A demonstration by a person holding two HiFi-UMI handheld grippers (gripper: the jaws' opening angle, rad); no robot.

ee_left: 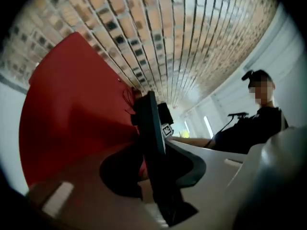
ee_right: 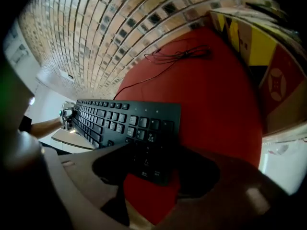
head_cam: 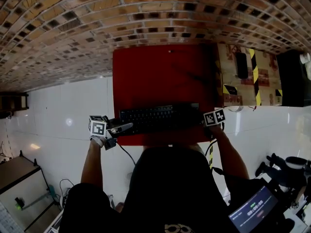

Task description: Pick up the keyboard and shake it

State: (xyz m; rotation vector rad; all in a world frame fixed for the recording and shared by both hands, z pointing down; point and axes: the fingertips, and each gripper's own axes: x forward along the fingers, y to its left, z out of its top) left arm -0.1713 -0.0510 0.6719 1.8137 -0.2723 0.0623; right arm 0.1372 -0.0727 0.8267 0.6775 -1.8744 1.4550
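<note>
My left hand-held gripper (ee_left: pixel 153 162) is clamped on the keyboard's (head_cam: pixel 158 118) left end, over the red counter (head_cam: pixel 160 72). My right hand-held gripper (ee_right: pixel 153 169) straddles its right end, jaws apart. Shaking now could wrench it loose.

a black keyboard (ee_right: pixel 122 121) is seen stretching away to the left over a red worktop (ee_right: pixel 211 95). its near, number-pad end is found between the jaws of the right claw (ee_right: pixel 156 170), which are held apart; pad contact cannot be made out. a thin black cable (ee_right: pixel 177 55) is laid farther back on the red. a brick-patterned surface (ee_right: pixel 96 32) is shown beyond, and a yellow-and-black striped board (ee_right: pixel 254 42) at the upper right.
</note>
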